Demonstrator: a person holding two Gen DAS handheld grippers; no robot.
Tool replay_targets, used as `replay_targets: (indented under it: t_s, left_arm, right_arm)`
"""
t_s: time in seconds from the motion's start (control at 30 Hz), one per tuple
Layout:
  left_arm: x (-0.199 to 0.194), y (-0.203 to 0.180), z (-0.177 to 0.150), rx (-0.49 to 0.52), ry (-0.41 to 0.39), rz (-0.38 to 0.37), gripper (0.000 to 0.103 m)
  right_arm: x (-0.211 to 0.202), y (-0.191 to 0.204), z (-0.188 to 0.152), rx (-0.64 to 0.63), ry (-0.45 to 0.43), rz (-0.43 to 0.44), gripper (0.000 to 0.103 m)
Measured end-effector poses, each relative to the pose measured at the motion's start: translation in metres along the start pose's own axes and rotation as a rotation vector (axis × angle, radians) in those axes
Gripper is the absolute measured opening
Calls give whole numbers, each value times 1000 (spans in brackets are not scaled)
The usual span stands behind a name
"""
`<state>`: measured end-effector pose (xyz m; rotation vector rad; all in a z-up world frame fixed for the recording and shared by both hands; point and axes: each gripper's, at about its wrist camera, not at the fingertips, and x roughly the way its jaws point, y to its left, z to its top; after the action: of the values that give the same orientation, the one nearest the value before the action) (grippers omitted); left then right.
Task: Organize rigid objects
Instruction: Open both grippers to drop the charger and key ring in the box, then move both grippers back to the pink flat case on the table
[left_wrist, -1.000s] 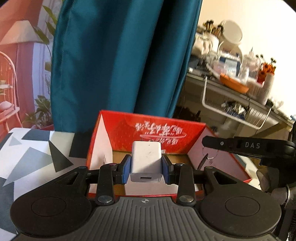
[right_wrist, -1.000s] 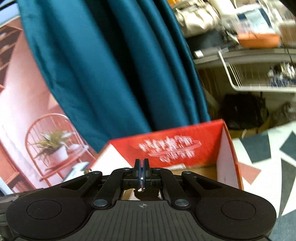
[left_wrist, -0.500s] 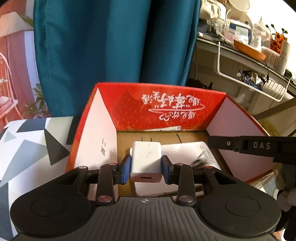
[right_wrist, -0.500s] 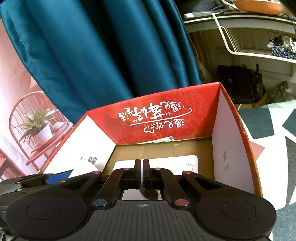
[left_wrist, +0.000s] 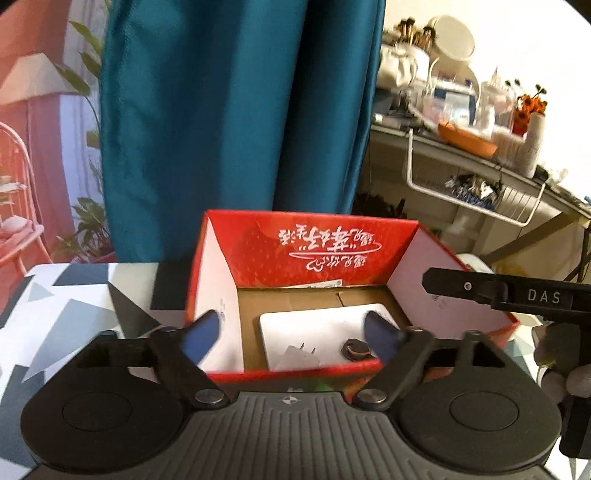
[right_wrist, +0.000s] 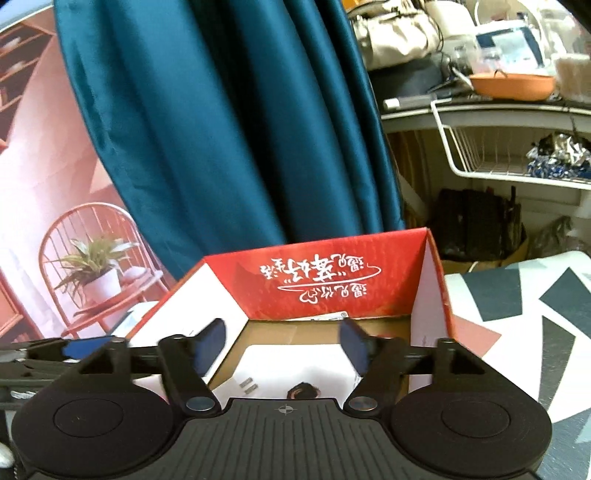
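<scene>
Over a red cardboard box standing on a table with a grey, black and white triangle pattern, the left gripper hangs with its jaws opening, the 2 blue pads spread wide and nothing between them. Below it, a white charger plug lies inside the box on a flat white item, its prongs pointing toward the far wall, with a small dark round object just beside it. The right gripper also hangs above the box, jaws opening and holding nothing. A teal curtain hangs behind; a cluttered shelf stands to the right.
</scene>
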<state>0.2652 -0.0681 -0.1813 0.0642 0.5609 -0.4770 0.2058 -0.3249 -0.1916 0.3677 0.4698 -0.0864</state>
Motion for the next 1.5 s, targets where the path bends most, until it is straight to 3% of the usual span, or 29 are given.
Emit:
replay_targets:
  t_s: [0.03,0.1,0.33,0.63,0.77,0.93,1.17,1.3,1.5]
  left_arm:
    - [-8,0,-3,2,-6,3,97]
    - [-23,-1,-9,7,-9,8,100]
    - [-58,-3,-44,2,18,6,103]
    - [-78,-9,-99,-87,94,-45,103]
    - [-72,-28,-108,-105,146,-74,100]
    - [-63,-57,-108,-39,163,-165,89]
    - [-39,-80,-123,-12,249,-272,65]
    - [-23,-79,-133,-45,309,-300,58]
    - [-13,-82,-147,-70,350,-326,56]
  right_arm:
    - [-5,0,-1,2,-3,0,77]
    - [-18,2,-6,14,-16,-11,102]
    - [-63,13,-37,-21,-33,-59,102]
    - [-113,13,-90,-46,50,-89,102]
    - [-130,7,-107,-124,81,-105,92]
    - [-139,-13,-120,-62,146,-110,87]
    - [-135,-44,-139,11,274,-75,64]
    - [-134,-51,-146,34,308,-41,51]
    - [-130,-53,-148,86,319,-9,49]
